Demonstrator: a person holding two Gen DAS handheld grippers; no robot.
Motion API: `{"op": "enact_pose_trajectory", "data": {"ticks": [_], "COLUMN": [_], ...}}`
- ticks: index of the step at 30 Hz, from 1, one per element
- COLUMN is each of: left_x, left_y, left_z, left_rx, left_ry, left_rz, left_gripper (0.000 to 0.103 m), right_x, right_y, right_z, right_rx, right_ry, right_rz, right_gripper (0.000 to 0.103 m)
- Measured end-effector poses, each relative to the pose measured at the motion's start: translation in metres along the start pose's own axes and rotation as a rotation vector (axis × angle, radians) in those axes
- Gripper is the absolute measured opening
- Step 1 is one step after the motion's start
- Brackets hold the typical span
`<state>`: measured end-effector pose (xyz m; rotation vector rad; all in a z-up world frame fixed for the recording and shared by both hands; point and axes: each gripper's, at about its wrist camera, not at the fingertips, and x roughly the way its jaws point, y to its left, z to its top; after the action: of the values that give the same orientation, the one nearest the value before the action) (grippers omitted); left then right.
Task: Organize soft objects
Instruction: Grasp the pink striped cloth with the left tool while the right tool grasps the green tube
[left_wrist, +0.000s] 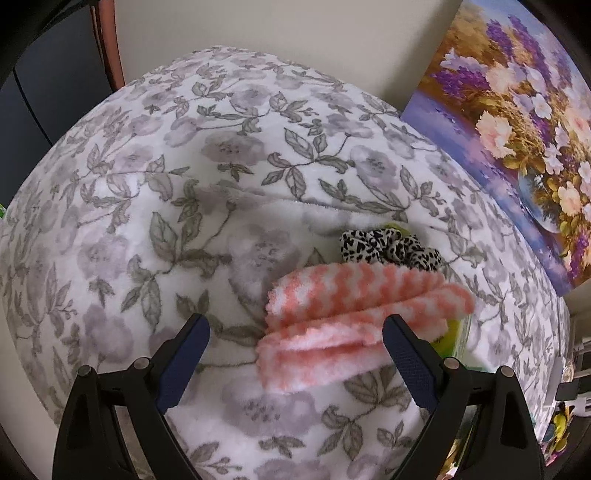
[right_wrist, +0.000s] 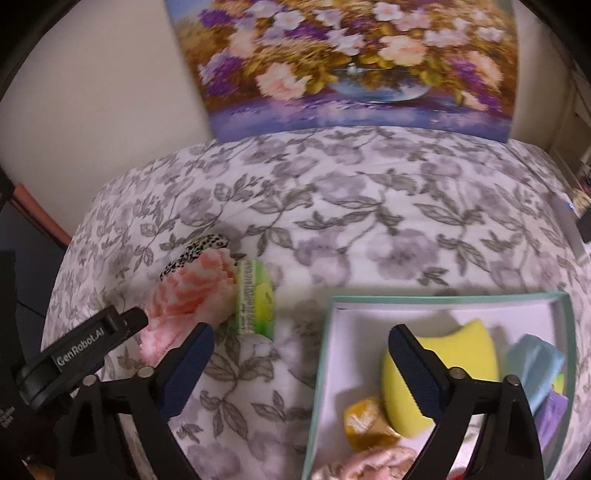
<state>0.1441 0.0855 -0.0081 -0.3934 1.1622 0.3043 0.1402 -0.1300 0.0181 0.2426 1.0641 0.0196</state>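
The left gripper (left_wrist: 295, 347) hangs over the socks (left_wrist: 354, 317), jaws spread and pinching nothing. Closing here, it may catch only one fluffy sock, or snag the blanket (left_wrist: 184, 155) beneath. The pink-and-white striped pair lies on the bed, overlapping a green packet (right_wrist: 255, 299), with a leopard-print scrunchie (left_wrist: 388, 247) just behind. The right gripper (right_wrist: 301, 350), jaws also spread and empty, straddles the box (right_wrist: 321, 354) edge; dipping lower, it could knock that rim.

Soft, dim indoor light; motion-blurred right view, dark fisheye-bent corners.
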Motion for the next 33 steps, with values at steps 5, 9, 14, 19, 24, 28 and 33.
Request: {"op": "enact_pose_trajectory", "data": {"ticks": [5,9,14,19,24,28,33], "left_x": [0.01,0.023,0.039,0.052,0.053,0.052,0.05], "left_y": [0.003,0.002,0.001,0.0,-0.004,-0.006,-0.006], "left_z": [0.007,0.009,0.01,0.006,0.004,0.003,0.004], "left_rx": [-0.003,-0.004,-0.006,-0.018,-0.006,0.006,0.009], "left_ry": [0.008,0.039,0.074,0.107,0.103,0.107,0.098], "left_rz": [-0.014,-0.041,-0.062,-0.096,-0.104,-0.143,-0.16], "left_gripper": [0.095,0.095,0.095,0.087,0.069,0.04,0.015], "right_x": [0.018,0.029,0.045,0.059,0.063,0.064,0.062], "right_y": [0.017,0.029,0.033,0.031,0.031,0.033,0.032], "right_z": [0.002,0.002,0.003,0.002,0.002,0.001,0.0], "right_rx": [-0.044,-0.079,-0.086,-0.081,-0.071,-0.08,-0.076], "right_ry": [0.011,0.02,0.042,0.064,0.069,0.067,0.072], "right_rz": [0.022,0.04,0.051,0.046,0.055,0.05,0.058], "right_gripper": [0.081,0.068,0.046,0.028,0.024,0.024,0.024]}}
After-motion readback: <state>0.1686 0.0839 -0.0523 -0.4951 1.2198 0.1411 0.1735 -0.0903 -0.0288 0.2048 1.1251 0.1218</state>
